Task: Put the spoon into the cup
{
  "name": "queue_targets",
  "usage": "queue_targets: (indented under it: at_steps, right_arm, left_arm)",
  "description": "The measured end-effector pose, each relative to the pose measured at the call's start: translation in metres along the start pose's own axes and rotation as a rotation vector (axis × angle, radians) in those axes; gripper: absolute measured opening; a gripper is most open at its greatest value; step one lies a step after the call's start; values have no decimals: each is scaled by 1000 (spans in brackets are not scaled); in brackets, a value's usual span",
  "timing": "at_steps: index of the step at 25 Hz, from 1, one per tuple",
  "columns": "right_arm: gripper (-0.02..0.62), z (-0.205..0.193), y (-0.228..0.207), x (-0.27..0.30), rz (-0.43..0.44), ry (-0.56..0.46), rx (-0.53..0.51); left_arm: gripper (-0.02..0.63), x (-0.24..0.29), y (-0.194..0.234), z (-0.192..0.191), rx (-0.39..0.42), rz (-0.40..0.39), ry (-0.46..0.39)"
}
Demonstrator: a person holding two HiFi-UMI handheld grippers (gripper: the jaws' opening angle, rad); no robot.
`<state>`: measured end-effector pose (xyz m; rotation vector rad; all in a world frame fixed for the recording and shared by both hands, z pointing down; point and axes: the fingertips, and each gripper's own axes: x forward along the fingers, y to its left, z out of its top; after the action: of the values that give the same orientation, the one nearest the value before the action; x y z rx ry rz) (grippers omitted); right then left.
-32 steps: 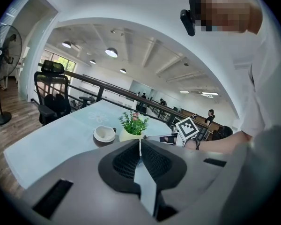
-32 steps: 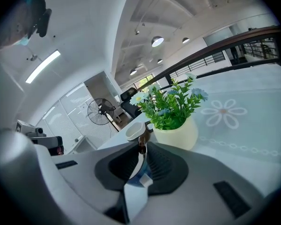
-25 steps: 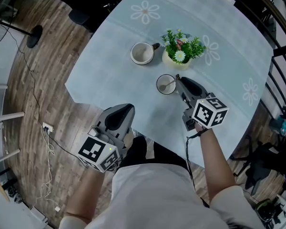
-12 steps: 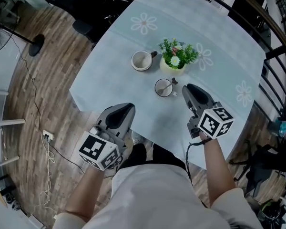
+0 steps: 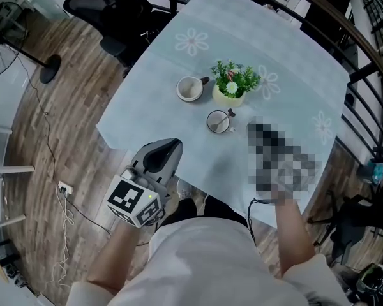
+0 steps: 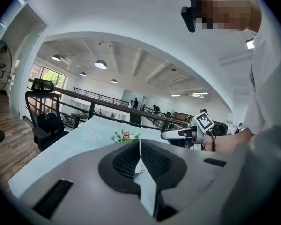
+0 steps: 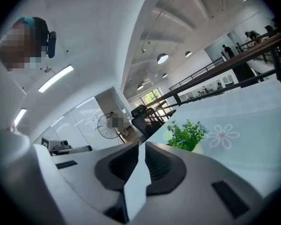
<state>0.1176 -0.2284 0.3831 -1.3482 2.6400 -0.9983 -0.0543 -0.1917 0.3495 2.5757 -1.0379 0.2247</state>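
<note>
Middle of the worktop: a small white cup (image 5: 214, 123) stands on the pale blue cloth with the spoon (image 5: 228, 115) in it; the spoon's handle leans out over the cup's far right rim.
Worktop (image 5: 179, 132): covered in a light blue cloth printed with white flowers.
Second cup (image 5: 189, 88): a wider white one with a dark handle on its right, standing to the far left of the cup with the spoon, apart from it.
Potted plant (image 5: 232, 83): green leaves and small flowers in a pale yellow pot, just right of the second cup and just beyond the cup with the spoon.
Left gripper (image 5: 168, 148): held at the near left edge of the worktop, tip over the cloth's border, well apart from both cups; its marker cube faces the camera.
Left jaws: closed together with only a thin slit between the ribbed pads, nothing in them.
Right gripper (image 7: 141, 148): its view looks across the cloth towards the potted plant; in the left gripper view it shows at the right, held level over the worktop with a forearm behind it.
Right jaws: pressed together, empty.
Surroundings: wood-plank floor (image 5: 70, 107) to the left, a black office chair (image 5: 105, 4) at the far left, a dark railing (image 5: 364, 75) along the right.
</note>
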Motion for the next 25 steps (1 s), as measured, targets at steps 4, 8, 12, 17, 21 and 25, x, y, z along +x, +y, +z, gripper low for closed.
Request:
queue_targets:
  at_steps: [4, 8, 12, 17, 21, 25]
  right_arm:
    - [49, 3, 20, -8, 33, -5, -21]
    - [37, 1, 32, -12, 55, -1, -26]
    - [26, -7, 40, -15, 76, 15, -11]
    - [23, -14, 48, -18, 100, 36, -21]
    - [23, -19, 50, -18, 116, 46, -22]
    - [23, -20, 52, -17, 124, 54, -30]
  left_arm:
    - [31, -5, -4, 6, 8, -7, -8]
    - [30, -6, -7, 11, 15, -20, -14]
    - [31, -5, -12, 14, 24, -31, -16]
    - [31, -2, -15, 18, 32, -39, -16]
    - [31, 1, -17, 17, 33, -41, -15]
    - [31, 5, -21, 17, 37, -48, -11]
